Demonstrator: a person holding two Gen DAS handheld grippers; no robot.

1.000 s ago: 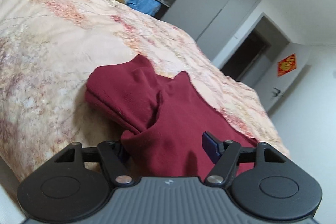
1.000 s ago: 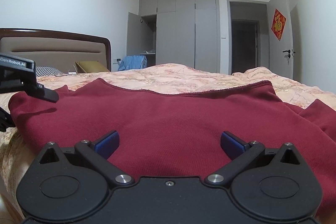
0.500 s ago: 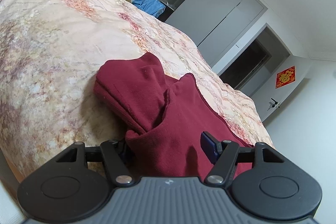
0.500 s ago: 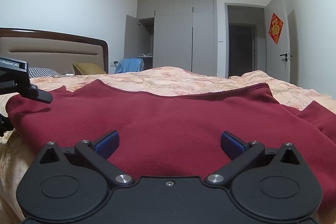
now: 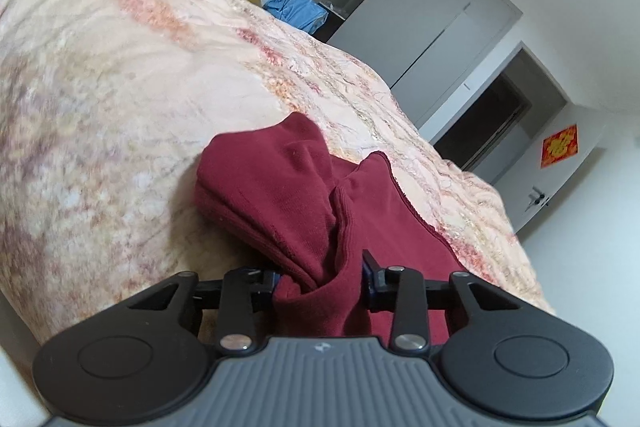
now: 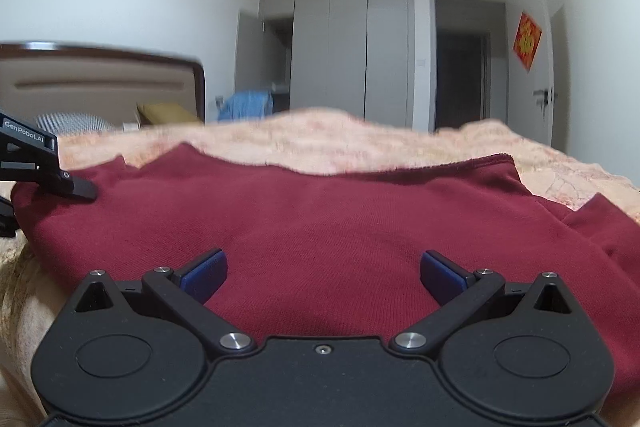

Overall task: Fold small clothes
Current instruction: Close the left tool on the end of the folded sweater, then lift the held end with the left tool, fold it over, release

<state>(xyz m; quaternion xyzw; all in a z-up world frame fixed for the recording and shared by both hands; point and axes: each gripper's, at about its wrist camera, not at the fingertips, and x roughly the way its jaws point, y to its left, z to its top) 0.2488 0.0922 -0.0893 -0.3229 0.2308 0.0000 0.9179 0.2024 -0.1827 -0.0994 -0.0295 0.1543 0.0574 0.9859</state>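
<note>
A dark red garment (image 5: pixel 304 195) lies on the peach floral bedspread (image 5: pixel 100 87). In the left wrist view my left gripper (image 5: pixel 320 277) is shut on a bunched fold of the garment at its near edge. In the right wrist view the garment (image 6: pixel 320 215) spreads wide and flat in front of my right gripper (image 6: pixel 323 273), which is open just above its near edge with nothing between the fingers. The left gripper's body (image 6: pixel 36 163) shows at the far left of that view, at the garment's left corner.
The bed's headboard (image 6: pixel 100 75) with a checked pillow (image 6: pixel 68 121) and a yellow cushion (image 6: pixel 166 113) stands at the back left. Grey wardrobes (image 6: pixel 332 51), a blue cloth (image 6: pixel 246 105), a dark doorway (image 6: pixel 460 79) and a white door (image 6: pixel 536 75) lie beyond the bed.
My left gripper has closed from open onto the fold of the red garment. My right gripper has stayed open, and its view has shifted slightly lower.
</note>
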